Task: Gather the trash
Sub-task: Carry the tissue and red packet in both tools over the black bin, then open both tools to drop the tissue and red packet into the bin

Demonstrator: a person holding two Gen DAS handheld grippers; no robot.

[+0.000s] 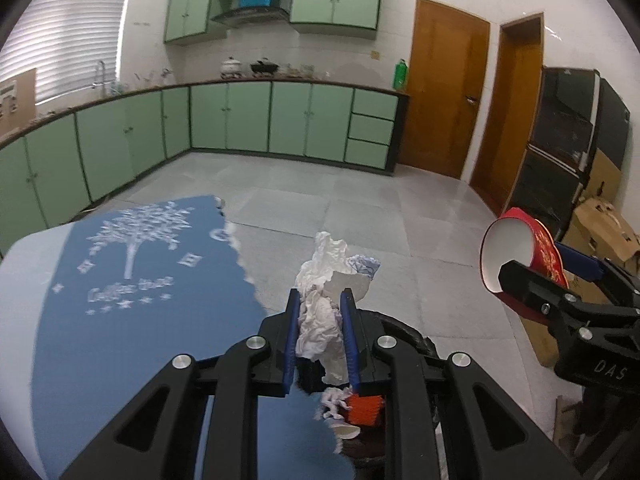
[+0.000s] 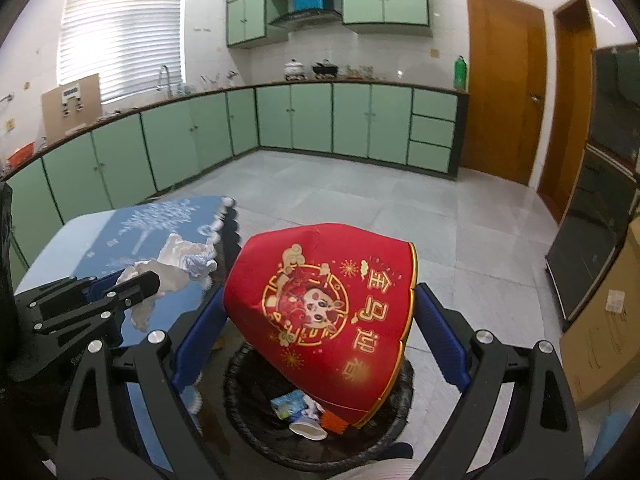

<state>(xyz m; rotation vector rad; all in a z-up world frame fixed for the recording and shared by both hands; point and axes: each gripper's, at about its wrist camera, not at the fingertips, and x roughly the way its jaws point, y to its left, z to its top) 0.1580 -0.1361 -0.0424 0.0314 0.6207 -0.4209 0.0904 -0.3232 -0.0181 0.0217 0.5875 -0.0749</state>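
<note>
My left gripper [image 1: 320, 294] is shut on a wad of crumpled white paper [image 1: 320, 320], which sticks up past the blue pads. It hangs over the edge of a table with a blue printed cloth [image 1: 132, 320]. Below it stands a trash bin with a black liner [image 1: 408, 334] holding an orange scrap [image 1: 362, 410] and white bits. My right gripper [image 2: 320, 304] is shut on a squashed red paper bowl [image 2: 332, 312] with gold print, right above the bin [image 2: 236, 392]. In the left wrist view the bowl [image 1: 516, 240] shows its white inside, far right.
Green floor cabinets [image 1: 248, 116] line the far and left walls. Two wooden doors [image 1: 444, 88] and a dark cabinet [image 1: 568, 140] stand to the right, with cardboard boxes [image 1: 600, 232] on the floor below. Grey tiled floor [image 1: 360, 200] stretches beyond the bin.
</note>
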